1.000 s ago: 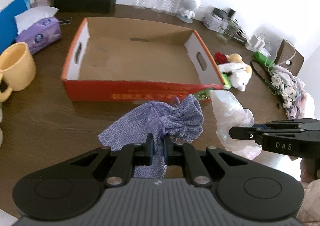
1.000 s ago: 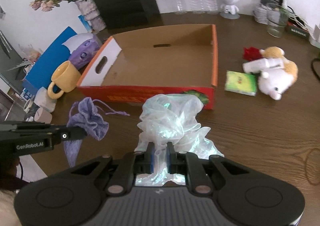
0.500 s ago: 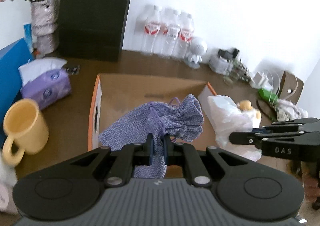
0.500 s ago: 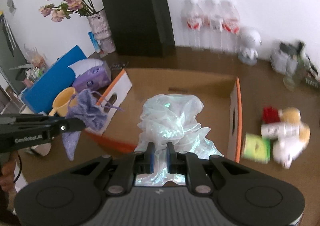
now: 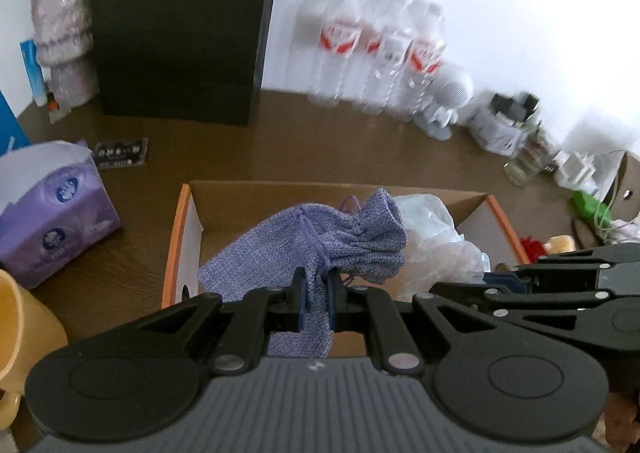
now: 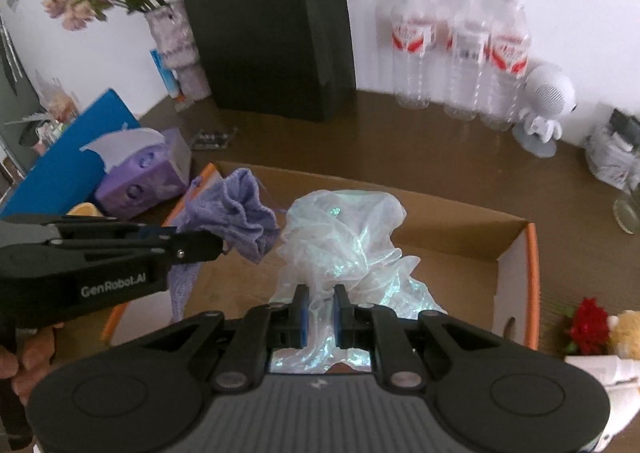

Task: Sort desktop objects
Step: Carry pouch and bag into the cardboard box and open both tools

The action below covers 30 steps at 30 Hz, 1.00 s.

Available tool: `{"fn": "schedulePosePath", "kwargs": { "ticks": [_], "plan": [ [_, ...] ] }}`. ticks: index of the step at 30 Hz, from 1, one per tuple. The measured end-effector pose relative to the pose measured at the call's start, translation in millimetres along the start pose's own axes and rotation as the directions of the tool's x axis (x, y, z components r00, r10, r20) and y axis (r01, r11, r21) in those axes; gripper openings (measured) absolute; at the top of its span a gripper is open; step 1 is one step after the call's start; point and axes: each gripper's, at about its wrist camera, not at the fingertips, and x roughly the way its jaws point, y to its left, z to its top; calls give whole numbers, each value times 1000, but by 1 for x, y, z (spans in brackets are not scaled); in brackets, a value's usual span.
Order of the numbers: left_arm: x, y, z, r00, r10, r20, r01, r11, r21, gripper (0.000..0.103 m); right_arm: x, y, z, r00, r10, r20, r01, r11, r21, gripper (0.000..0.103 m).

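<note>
My left gripper (image 5: 317, 295) is shut on a purple drawstring pouch (image 5: 320, 245) and holds it over the open cardboard box (image 5: 180, 237). My right gripper (image 6: 320, 311) is shut on a sheer white organza bag (image 6: 344, 237) and holds it over the same box (image 6: 516, 253). The two grippers are side by side; the left one (image 6: 216, 247) with the pouch (image 6: 240, 209) shows at the left of the right wrist view, and the right one (image 5: 444, 287) with the bag (image 5: 432, 237) shows at the right of the left wrist view.
A purple tissue pack (image 5: 56, 217) and yellow mug (image 5: 20, 337) lie left of the box. A black paper bag (image 6: 264, 25), water bottles (image 6: 460, 49), a flower vase (image 6: 172, 41) and a white robot figure (image 6: 544, 109) stand at the back. A plush toy and red flower (image 6: 588, 321) lie right.
Both grippers have risen and moved forward with their bags, from in front of the box's near wall to over its inside. They have also come closer together.
</note>
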Motion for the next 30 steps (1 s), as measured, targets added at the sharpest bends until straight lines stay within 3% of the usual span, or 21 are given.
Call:
{"fn": "schedulePosePath", "kwargs": {
  "ticks": [12,15,17,18,21,23,25,30],
  "plan": [
    [57,9,7,997,21,-69,-20,1000,24,11,65,-13,7,997,-4,-83,3,1000,-14,12],
    [67,12,5,995,43,-93,-42,999,20,13,74,-15,6,995,-16,-96,14,1000,-14,23],
    [68,12,6,994,53,-92,-51,998,22,22,78,-16,5,995,-17,-100,17,1000,-3,40],
    [68,12,7,995,53,-88,-51,998,23,24,78,-17,5,995,-12,-100,12,1000,1,43],
    [65,12,9,995,62,-77,-62,998,7,48,76,-17,5,995,-9,-95,9,1000,6,54],
    [60,12,10,996,63,-63,-64,998,-8,63,73,-17,6,996,-18,-89,18,1000,6,69],
    [47,10,9,997,65,-42,-66,998,-11,69,67,-15,6,997,-21,-80,21,1000,3,74],
    [16,5,7,997,71,10,-71,997,-19,99,45,-12,2,999,-17,-48,17,1000,10,88]
  ]
}}
